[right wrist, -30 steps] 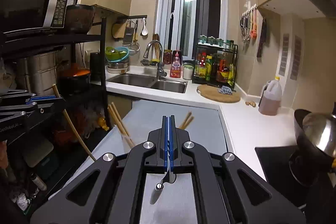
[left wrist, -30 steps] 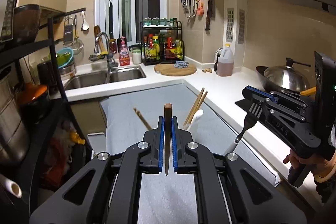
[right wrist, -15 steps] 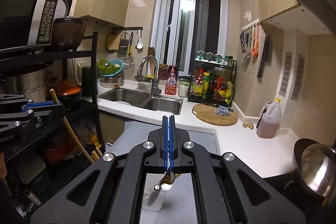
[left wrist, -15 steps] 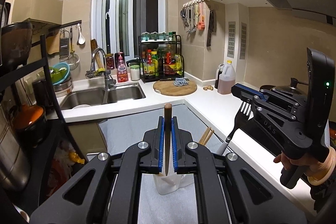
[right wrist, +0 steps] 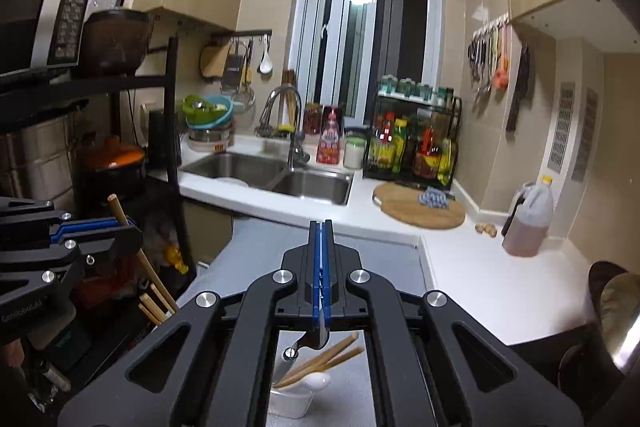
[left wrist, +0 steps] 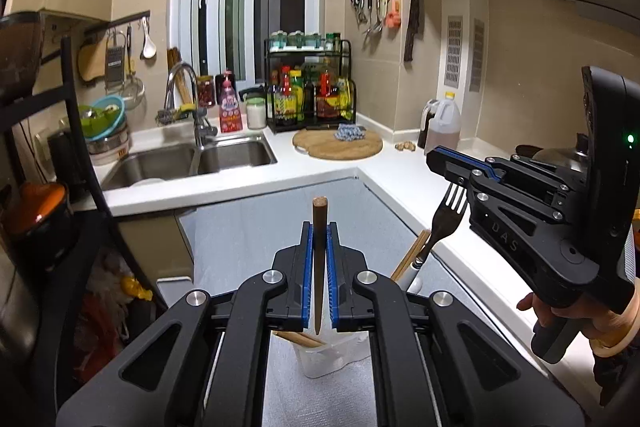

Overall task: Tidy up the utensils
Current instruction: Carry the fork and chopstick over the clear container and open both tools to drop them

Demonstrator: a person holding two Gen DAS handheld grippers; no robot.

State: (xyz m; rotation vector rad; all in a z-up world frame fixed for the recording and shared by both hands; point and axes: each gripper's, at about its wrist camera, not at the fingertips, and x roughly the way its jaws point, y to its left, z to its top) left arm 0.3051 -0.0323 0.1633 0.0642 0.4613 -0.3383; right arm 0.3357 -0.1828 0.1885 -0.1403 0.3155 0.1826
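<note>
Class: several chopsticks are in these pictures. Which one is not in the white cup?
The chopstick clamped upright in the left claw. The other chopsticks lean inside the white cup below.

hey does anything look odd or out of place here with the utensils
Nothing looks spilled or damaged. The left gripper holds one chopstick upright, the right gripper holds a fork, both above the white holder, where a few chopsticks lean loosely.

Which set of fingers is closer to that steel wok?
Right. The right fingers hang close by the wok; the left fingers are farther off, over the grey mat.
</note>
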